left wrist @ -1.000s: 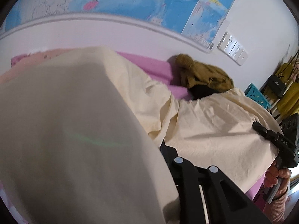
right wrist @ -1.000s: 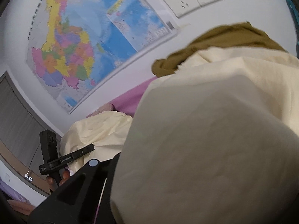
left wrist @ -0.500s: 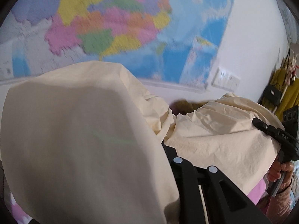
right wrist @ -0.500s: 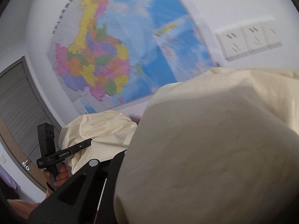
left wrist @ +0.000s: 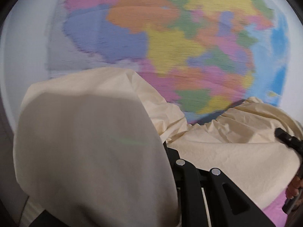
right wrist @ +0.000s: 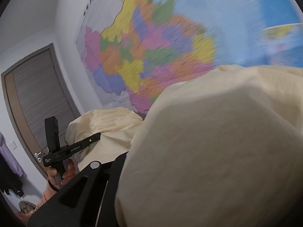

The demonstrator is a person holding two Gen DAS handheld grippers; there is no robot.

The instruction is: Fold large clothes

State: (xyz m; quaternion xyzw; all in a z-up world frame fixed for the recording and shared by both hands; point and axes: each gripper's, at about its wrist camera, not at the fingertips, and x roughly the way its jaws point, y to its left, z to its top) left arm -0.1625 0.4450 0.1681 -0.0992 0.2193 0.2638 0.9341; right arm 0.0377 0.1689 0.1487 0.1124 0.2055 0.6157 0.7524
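The cream cloth (left wrist: 217, 151) hangs in the air in front of a coloured wall map (left wrist: 189, 37), stretched between the two tools; it sags in a shallow dip between them and bunches into soft wrinkles near each hold, so I judge it thin, light and limp, with no stiffness of its own; it should drape wherever it is let down and slide only a little on itself. The left gripper (right wrist: 94, 138) shows in the right wrist view with its fingers running into a gathered edge of the cloth, and a hand (right wrist: 62, 172) grips its handle; it seems to be clamped on the fabric, since the cloth rises to it and hangs from it. The right gripper (left wrist: 284, 134) shows at the edge of the left wrist view, its tip against the far end of the cloth; in its own view the cloth billows over the fingers and hides them, so the clamp itself cannot be seen, yet the fabric hangs from that point too. The best holds, as I judge, are the corners or a hem, well apart, so the weight pulls the sheet flat; a hold nearer the middle would let the ends droop and fold unevenly. A grey door (right wrist: 37, 94) stands to the side; a strip of pink bedding (left wrist: 272, 213) shows below the cloth.
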